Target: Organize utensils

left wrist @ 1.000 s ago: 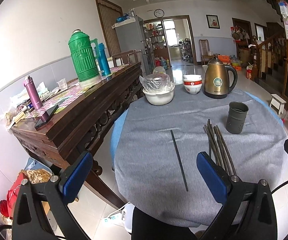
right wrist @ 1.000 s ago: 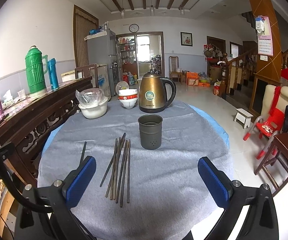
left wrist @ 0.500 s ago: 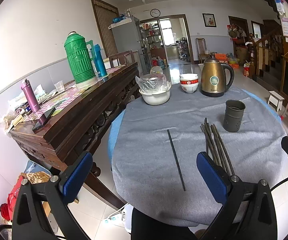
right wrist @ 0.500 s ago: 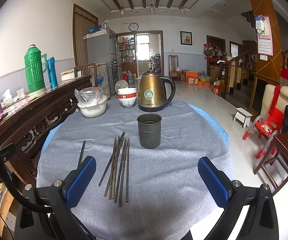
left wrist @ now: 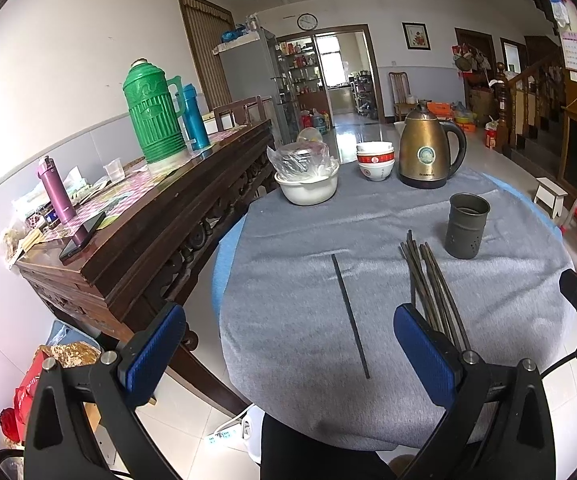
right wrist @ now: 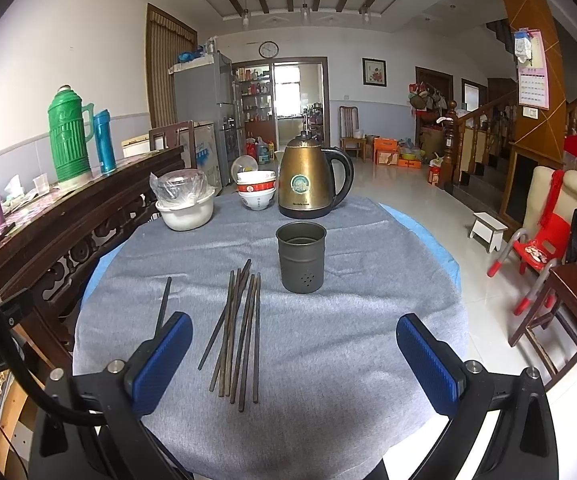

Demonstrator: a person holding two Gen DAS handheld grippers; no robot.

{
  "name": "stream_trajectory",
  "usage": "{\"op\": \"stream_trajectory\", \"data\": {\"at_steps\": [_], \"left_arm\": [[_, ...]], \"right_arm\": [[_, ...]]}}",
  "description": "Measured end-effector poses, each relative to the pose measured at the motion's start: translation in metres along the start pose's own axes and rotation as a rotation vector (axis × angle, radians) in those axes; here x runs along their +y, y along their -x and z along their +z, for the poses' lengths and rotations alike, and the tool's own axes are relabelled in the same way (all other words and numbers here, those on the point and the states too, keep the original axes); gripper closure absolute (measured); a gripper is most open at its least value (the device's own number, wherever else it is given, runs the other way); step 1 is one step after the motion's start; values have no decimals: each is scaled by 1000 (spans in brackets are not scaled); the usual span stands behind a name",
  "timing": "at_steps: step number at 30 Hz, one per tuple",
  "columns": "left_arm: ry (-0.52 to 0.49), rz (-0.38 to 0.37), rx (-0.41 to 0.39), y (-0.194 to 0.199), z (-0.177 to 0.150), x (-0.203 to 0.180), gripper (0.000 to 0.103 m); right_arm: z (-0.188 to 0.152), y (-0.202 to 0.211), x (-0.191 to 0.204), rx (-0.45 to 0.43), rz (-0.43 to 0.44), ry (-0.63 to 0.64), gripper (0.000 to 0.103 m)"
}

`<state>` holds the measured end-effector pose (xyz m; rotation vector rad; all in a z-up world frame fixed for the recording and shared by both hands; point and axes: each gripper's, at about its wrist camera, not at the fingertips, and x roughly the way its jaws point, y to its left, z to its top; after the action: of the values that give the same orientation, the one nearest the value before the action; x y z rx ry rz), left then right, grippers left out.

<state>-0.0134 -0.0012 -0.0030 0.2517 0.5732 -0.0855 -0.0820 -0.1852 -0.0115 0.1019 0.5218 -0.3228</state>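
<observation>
A round table (right wrist: 328, 360) with a gray cloth holds the things. The dark metal cup (right wrist: 301, 257) stands upright near the middle of the table, with its open top up and small holes low on its side.

A bunch of dark chopsticks (right wrist: 238, 328) lies flat on the cloth, just to the left of the cup and a bit nearer the grippers. Their long way runs from the near edge of the table toward the far side. The far tips sit close together near the cup, and the near ends fan out a little. One of them lies slanted across the others.

One lone chopstick (left wrist: 349, 314) lies flat by itself, farther left of the cup, apart from the bunch. It points almost the same way, near end to far end, with a small tilt. In the right wrist view its near end is hidden behind a blue pad, so I cannot tell where it stops there.

The left gripper (left wrist: 288, 360) hangs over the near edge of the table with its jaws wide apart and nothing in them. The right gripper (right wrist: 294, 360) is the same, jaws wide apart and holding nothing.

Behind the cup stand a brown kettle (right wrist: 308, 182), stacked bowls (right wrist: 256, 191) and a white bowl (right wrist: 186, 212) with a plastic bag in it.
</observation>
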Motion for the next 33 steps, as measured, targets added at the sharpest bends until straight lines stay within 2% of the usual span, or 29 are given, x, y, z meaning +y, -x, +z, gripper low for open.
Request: {"op": "stream_trajectory", "data": {"at_steps": [18, 22, 28, 31, 33], "left_arm": [[6, -7, 22, -6, -4, 1, 0], [15, -33, 57, -21, -3, 3, 0], [91, -141, 262, -93, 2, 23, 0], [138, -172, 353, -132, 0, 33, 0], [152, -182, 387, -152, -3, 35, 1]], "right_arm": [[-4, -7, -1, 16, 0, -1, 0], [-6, -16, -1, 41, 10, 1, 0], [-2, -58, -1, 156, 59, 30, 0], [3, -97, -7, 257, 141, 11, 0], [5, -119, -8, 296, 182, -1, 5]]}}
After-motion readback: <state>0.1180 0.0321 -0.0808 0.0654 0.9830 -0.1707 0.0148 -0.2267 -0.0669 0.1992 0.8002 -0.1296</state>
